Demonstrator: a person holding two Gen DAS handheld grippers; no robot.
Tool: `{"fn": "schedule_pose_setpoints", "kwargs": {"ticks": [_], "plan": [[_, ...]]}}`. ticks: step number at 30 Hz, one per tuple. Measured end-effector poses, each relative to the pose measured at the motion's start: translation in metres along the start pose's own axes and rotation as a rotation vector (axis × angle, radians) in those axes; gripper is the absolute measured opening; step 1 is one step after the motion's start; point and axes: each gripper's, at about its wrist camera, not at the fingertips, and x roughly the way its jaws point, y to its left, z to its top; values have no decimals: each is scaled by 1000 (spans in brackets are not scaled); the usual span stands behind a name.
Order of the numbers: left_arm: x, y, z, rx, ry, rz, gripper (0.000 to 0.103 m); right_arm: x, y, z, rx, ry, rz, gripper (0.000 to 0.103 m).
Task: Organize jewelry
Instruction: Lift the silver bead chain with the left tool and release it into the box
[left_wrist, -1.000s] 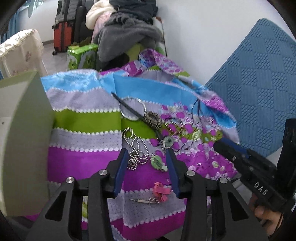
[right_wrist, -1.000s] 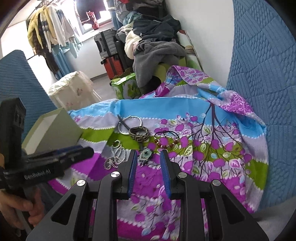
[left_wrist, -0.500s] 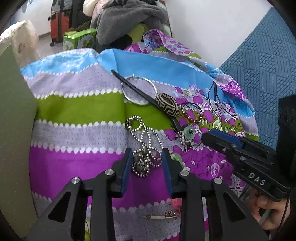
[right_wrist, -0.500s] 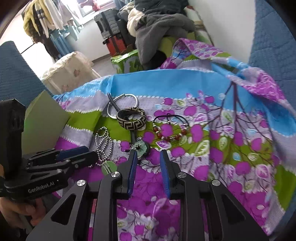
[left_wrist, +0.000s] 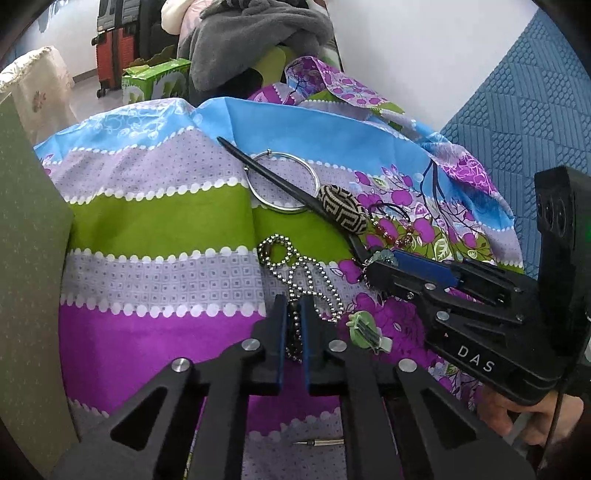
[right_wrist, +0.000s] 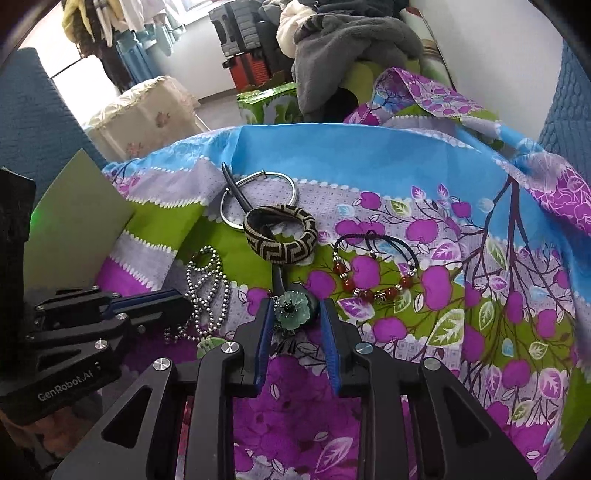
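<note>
Striped and floral cloth (left_wrist: 155, 221) covers the surface where a silver ball-chain necklace (left_wrist: 295, 273) lies looped; the left gripper (left_wrist: 293, 328), wider a second ago, has its jaws closing on the chain's lower end. The right gripper (right_wrist: 295, 325), now lower than before, holds its jaws narrowly apart around a green flower pendant (right_wrist: 291, 308), whether pressing it cannot be told.

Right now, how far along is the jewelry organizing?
Nothing looks sorted yet. The left gripper is closing on the silver bead chain; the right gripper straddles the green flower pendant. The woven bangle, metal hoop and red bead bracelet remain on the cloth.
</note>
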Motion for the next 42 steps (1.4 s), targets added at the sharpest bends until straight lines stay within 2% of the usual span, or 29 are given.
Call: {"fn": "schedule_pose_setpoints", "kwargs": {"ticks": [3,18,28,34,42], "plan": [[-2,2,-1,-3,-3,3,6,-4,0,0,4,-14,-24,19],[-39,6,3,-34,-77,2,6,-44,-14,-9,87,-77,-122,19],[-88,-6,15,-33,-162,-24,6,-94,1,-5,106,-181,-133,15],[-125,-9,25,-24,-213,-17,6,-113,14,3,101,-203,-131,14],[-169,-4,44,-28,-262,-1,6,-148,42,31,54,-252,-124,13]]}}
